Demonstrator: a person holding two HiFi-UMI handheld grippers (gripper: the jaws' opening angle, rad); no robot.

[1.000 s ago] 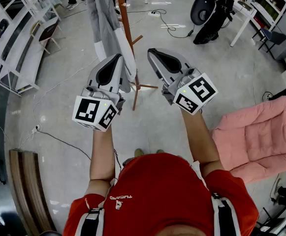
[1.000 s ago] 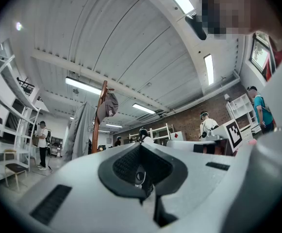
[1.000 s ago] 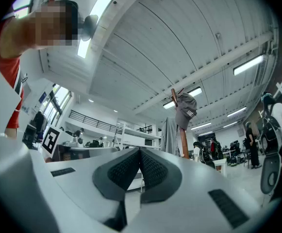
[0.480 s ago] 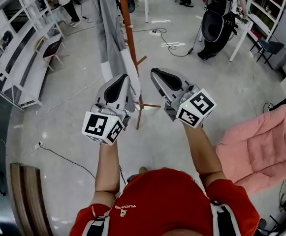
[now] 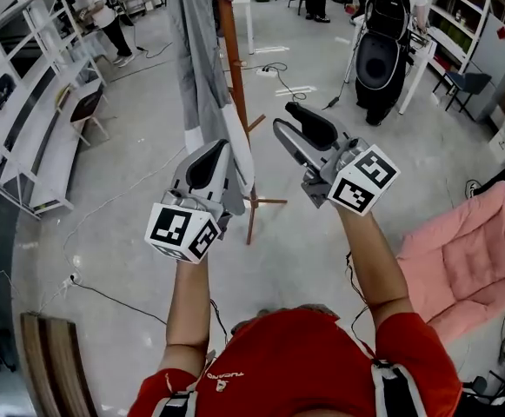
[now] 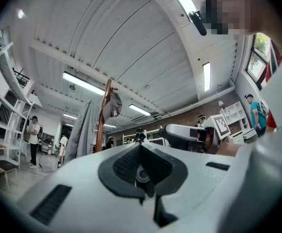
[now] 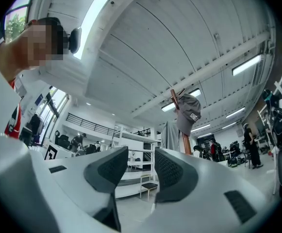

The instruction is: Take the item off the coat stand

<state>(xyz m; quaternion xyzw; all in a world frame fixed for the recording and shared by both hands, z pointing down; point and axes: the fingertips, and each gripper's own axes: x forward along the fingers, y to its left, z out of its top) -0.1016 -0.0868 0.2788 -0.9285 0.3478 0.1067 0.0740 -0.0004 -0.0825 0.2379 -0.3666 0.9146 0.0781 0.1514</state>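
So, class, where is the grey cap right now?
In the right gripper view, the grey cap hangs near the top of the wooden coat stand, right of centre, with a grey coat hanging just to its left.

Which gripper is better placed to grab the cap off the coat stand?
Probably the right gripper: its jaws are opening, empty, aimed near the cap. The left gripper has shut jaws.

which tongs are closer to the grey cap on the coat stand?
Right, likely: right tongs reach further toward the grey cap, jaws opening with nothing between them; left tongs sit farther back, shut.
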